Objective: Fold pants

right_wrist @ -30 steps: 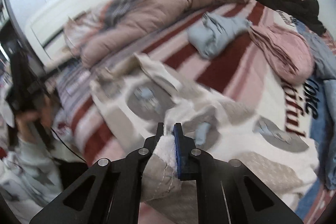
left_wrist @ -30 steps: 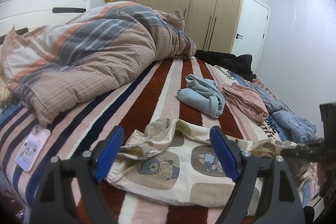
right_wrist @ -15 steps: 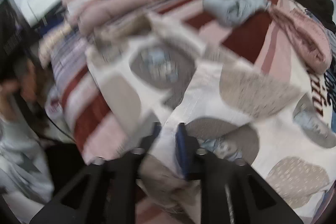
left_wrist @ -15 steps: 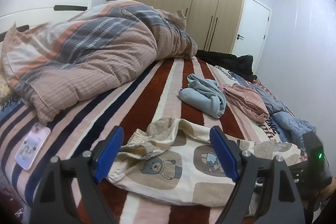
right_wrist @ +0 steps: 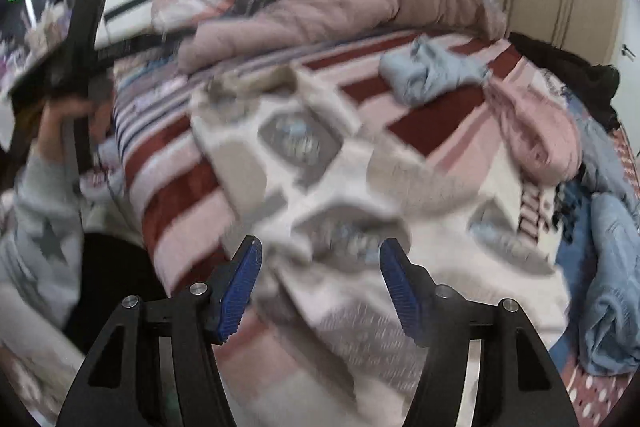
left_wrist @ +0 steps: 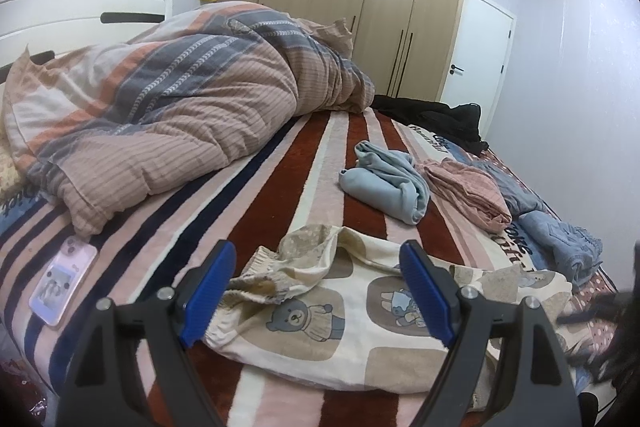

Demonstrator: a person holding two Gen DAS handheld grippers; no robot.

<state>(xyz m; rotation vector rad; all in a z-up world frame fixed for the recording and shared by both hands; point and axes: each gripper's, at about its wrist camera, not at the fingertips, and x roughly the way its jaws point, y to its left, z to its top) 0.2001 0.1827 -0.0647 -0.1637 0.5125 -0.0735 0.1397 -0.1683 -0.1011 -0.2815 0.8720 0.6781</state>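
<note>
The left gripper (left_wrist: 316,291) is hanging wide open over the waistband end of the bear-print pants (left_wrist: 340,315), gripping nothing. The pants are lying doubled over, it seems, along the near edge of the bed (left_wrist: 280,187). The right gripper (right_wrist: 320,287) is opening, its pads clear of the cloth; further folds are probably remaining.

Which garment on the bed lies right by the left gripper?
The cream bear-print pants, spread flat below the left gripper. The light blue bundle and the pink pile lie farther back.

Striped bed (left_wrist: 280,187), duvet (left_wrist: 180,115), bear-print pants (left_wrist: 340,327), phone (left_wrist: 60,281)
</note>
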